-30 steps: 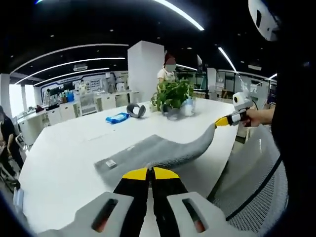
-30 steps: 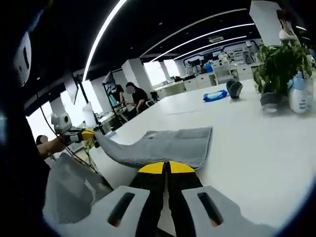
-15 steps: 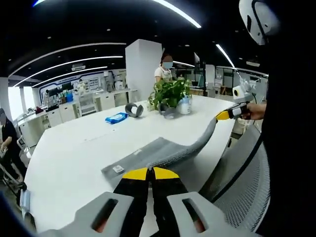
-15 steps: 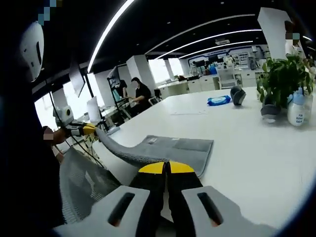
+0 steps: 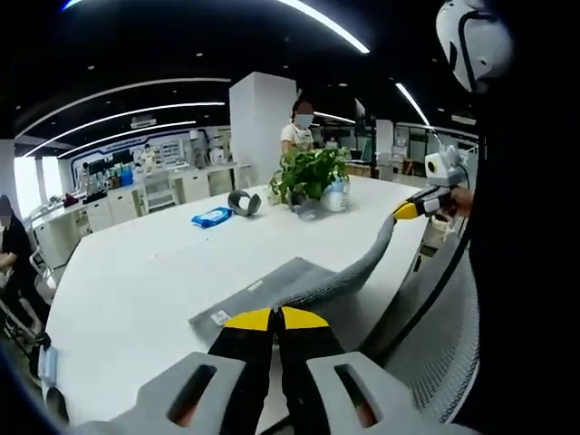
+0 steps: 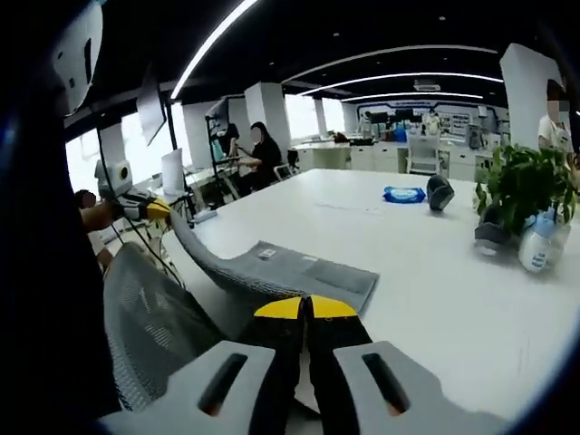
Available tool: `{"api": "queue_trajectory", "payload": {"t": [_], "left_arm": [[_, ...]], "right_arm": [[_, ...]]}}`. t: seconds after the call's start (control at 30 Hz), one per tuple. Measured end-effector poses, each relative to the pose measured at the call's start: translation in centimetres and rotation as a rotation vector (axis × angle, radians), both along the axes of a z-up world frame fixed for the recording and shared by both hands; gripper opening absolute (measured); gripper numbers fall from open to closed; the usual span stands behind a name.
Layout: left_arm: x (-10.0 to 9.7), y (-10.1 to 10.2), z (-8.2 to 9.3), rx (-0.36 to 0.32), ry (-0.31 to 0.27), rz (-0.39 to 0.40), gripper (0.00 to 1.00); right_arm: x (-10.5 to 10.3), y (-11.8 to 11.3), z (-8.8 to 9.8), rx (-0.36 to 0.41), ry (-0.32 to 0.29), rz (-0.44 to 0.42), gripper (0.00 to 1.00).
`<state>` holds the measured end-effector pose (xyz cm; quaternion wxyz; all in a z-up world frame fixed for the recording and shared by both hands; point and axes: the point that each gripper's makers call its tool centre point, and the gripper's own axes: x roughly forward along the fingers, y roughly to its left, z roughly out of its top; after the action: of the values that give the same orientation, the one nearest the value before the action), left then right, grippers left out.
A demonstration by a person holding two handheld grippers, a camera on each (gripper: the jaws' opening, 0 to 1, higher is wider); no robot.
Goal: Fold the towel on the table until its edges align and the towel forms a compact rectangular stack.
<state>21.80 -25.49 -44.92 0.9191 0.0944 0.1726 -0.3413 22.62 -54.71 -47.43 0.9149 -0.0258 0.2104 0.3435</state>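
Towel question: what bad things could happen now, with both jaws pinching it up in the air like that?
1. The grey towel is stretched between the left gripper and the right gripper, with its near part lifted past the table edge. If a corner slips out, it could drop toward the mesh chair.
2. Its far end lies on the table; a harder pull might drag it askew, leaving the edges unaligned.

Bright ceiling light strips (image 5: 326, 23) glare on the white surface (image 6: 453, 272) (edges strongly fisheye-bent), focus fairly sharp.
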Motion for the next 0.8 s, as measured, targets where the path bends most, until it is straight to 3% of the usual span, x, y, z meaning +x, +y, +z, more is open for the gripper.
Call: {"api": "queue_trajectory", "payload": {"t": [0.1,0.3,0.5,0.6,0.8], "left_arm": [[0.8,-0.1,-0.1,0.029,-0.008,-0.004,0.02],[2.2,0.5,-0.1,0.080,-0.025,0.004,0.02],[3.2,1.2,-0.8,0.129,-0.012,0.007,0.02],[4.0,2.0,-1.8,0.191,0.004,0.007,0.02],[5.7,2.3,-2.7,0.213,0.024,-0.018,0.02]], "right_arm": [[0.9,0.2,-0.1,-0.033,-0.009,0.002,0.00],[3.1,0.0,-0.2,-0.176,-0.054,-0.003,0.00],[5.4,0.1,-0.4,-0.243,-0.090,0.015,0.00],[6.8,0.8,-0.7,-0.268,-0.101,0.029,0.00],[8.7,1.1,-1.6,-0.367,-0.112,0.057,0.00]]}}
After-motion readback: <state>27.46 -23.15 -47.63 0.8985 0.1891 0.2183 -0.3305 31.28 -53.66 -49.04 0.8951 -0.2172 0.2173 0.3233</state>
